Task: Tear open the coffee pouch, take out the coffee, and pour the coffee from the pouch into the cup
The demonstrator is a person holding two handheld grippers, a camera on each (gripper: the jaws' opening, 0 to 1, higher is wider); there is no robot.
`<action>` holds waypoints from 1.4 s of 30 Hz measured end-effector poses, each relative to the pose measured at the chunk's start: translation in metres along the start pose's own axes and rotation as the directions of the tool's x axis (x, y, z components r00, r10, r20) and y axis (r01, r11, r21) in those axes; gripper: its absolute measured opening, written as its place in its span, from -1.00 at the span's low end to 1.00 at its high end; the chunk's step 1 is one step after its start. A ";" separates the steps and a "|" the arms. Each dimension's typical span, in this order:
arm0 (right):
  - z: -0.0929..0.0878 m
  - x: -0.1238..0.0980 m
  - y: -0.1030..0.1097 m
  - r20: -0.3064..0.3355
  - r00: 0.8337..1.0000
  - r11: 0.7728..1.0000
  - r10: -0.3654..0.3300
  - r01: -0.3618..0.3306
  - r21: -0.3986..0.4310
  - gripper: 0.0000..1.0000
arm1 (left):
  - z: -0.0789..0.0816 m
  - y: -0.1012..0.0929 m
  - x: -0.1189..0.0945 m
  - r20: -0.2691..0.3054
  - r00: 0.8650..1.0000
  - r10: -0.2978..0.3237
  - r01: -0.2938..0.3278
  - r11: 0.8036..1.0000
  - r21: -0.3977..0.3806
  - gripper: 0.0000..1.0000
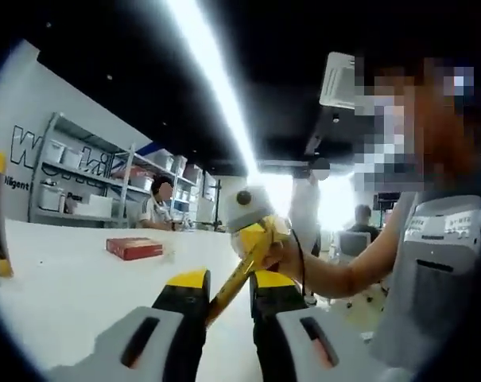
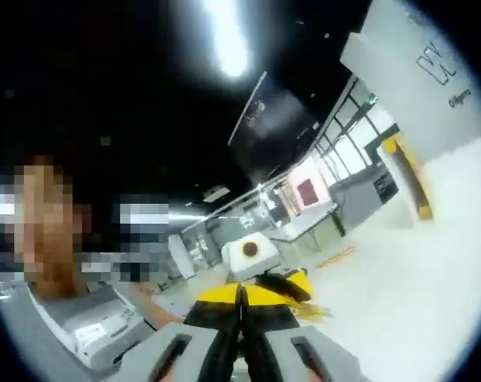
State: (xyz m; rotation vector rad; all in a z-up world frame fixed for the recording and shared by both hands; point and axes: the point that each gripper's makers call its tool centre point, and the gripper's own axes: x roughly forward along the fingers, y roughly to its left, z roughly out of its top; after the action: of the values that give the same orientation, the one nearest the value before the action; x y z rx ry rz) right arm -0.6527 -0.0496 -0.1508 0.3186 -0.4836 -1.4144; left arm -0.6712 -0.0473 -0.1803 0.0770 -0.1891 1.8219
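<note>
I see a white table [image 1: 73, 286] spreading out on my left gripper view. A flat red box [image 1: 134, 248] lies on it toward the far side, alone, with bare white surface all around it.

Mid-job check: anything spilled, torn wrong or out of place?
Nothing spilled or damaged that I can see. The coffee pouch runs slantwise, clamped between the left tool and right tool above the table; a red box lies flat farther back.
</note>
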 end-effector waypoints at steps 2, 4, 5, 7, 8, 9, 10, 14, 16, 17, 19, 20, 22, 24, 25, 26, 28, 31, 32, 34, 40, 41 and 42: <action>-0.003 0.000 -0.004 0.002 1.000 1.000 0.006 -0.006 0.017 -0.99 | -0.003 0.001 0.000 -0.010 1.000 -0.001 0.001 1.000 0.001 -0.55; -0.009 0.002 -0.003 0.011 1.000 0.999 0.015 -0.015 0.042 -0.99 | -0.006 0.002 0.001 -0.021 1.000 0.001 -0.001 1.000 0.007 -0.55; -0.011 0.002 -0.003 0.016 1.000 0.998 0.019 -0.020 0.052 -0.99 | -0.008 0.003 0.002 -0.028 1.000 0.002 -0.001 1.000 0.007 -0.56; -0.014 0.003 -0.005 0.019 1.000 0.998 0.007 -0.009 0.065 -0.99 | -0.013 0.005 0.002 -0.050 0.999 0.012 -0.012 1.000 0.013 -0.58; -0.015 0.002 -0.008 0.016 1.000 0.998 0.000 -0.001 0.065 -0.99 | -0.016 0.006 0.003 -0.060 0.998 0.018 -0.017 1.000 0.017 -0.58; -0.017 0.003 -0.008 0.007 1.000 0.998 -0.004 0.004 0.062 -0.99 | -0.018 0.006 0.004 -0.067 0.998 0.018 -0.017 1.000 0.021 -0.59; -0.019 0.003 -0.006 0.008 1.000 0.998 -0.006 0.006 0.058 -0.99 | -0.019 0.006 0.004 -0.067 0.998 0.018 -0.016 1.000 0.018 -0.59; -0.010 0.000 -0.011 -0.005 0.995 0.991 -0.096 0.095 -0.097 -0.99 | -0.019 0.007 0.004 -0.053 0.998 0.029 -0.028 1.000 0.005 -0.61; -0.003 -0.003 -0.014 -0.020 0.987 0.967 -0.162 0.154 -0.203 -0.99 | -0.014 0.005 0.003 -0.025 1.000 0.017 -0.018 1.000 -0.020 -0.62; 0.000 -0.004 -0.015 -0.026 0.981 0.951 -0.191 0.179 -0.251 -0.99 | -0.011 0.004 0.003 -0.007 1.000 0.009 -0.009 0.999 -0.034 -0.62; 0.005 -0.006 -0.015 -0.037 0.973 0.926 -0.229 0.206 -0.316 -0.99 | -0.008 0.003 0.002 0.006 1.000 -0.005 0.006 0.999 -0.050 -0.62; 0.007 -0.007 -0.014 -0.043 0.969 0.911 -0.243 0.212 -0.354 -0.99 | -0.006 0.002 0.002 0.014 1.000 -0.009 0.010 0.999 -0.053 -0.62; 0.011 -0.008 -0.012 -0.047 0.957 0.864 -0.285 0.235 -0.446 -0.98 | -0.002 0.001 0.002 0.026 1.000 -0.012 0.014 0.998 -0.060 -0.62; 0.015 -0.009 -0.009 -0.047 0.957 0.836 -0.287 0.226 -0.500 -0.98 | 0.000 -0.002 0.001 0.039 0.999 -0.028 0.031 0.997 -0.071 -0.61; 0.015 -0.009 -0.007 -0.051 0.957 0.833 -0.285 0.221 -0.507 -0.98 | 0.002 -0.005 0.001 0.050 0.998 -0.040 0.043 0.996 -0.077 -0.60; 0.016 -0.010 -0.006 -0.045 0.957 0.830 -0.287 0.225 -0.510 -0.98 | 0.001 -0.015 0.001 0.060 0.993 -0.097 0.104 0.988 -0.113 -0.61; 0.019 -0.012 -0.007 -0.039 0.959 0.831 -0.282 0.224 -0.509 -0.98 | 0.001 -0.020 0.000 0.067 0.991 -0.118 0.127 0.982 -0.142 -0.63; 0.021 -0.012 -0.007 -0.031 0.961 0.835 -0.275 0.222 -0.503 -0.98 | -0.002 -0.020 0.001 0.062 0.994 -0.090 0.097 0.988 -0.117 -0.66; 0.021 -0.012 -0.008 -0.032 0.961 0.835 -0.275 0.222 -0.503 -0.98 | -0.002 -0.020 0.001 0.059 0.995 -0.079 0.085 0.990 -0.114 -0.74; 0.021 -0.010 -0.006 -0.019 0.965 0.826 -0.261 0.213 -0.522 -0.96 | -0.001 -0.020 -0.002 0.053 0.995 -0.079 0.085 0.989 -0.121 -0.82; 0.027 -0.003 0.008 0.055 0.991 0.871 -0.120 0.132 -0.472 -0.52 | 0.010 -0.023 -0.006 0.094 0.992 -0.082 0.091 0.991 -0.099 -0.84; 0.026 -0.003 0.008 0.066 0.993 0.891 -0.100 0.119 -0.438 -0.59 | 0.011 -0.024 -0.006 0.097 0.992 -0.084 0.093 0.991 -0.097 -0.84; 0.026 -0.003 0.007 0.085 0.993 0.898 -0.086 0.114 -0.426 -0.62 | 0.011 -0.024 -0.006 0.099 0.991 -0.087 0.097 0.991 -0.097 -0.84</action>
State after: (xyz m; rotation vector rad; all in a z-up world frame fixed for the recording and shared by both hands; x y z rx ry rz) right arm -0.6602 -0.0444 -0.1256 -0.0620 -0.1957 -1.5927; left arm -0.6466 -0.0488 -0.1680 0.0987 -0.3390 1.7152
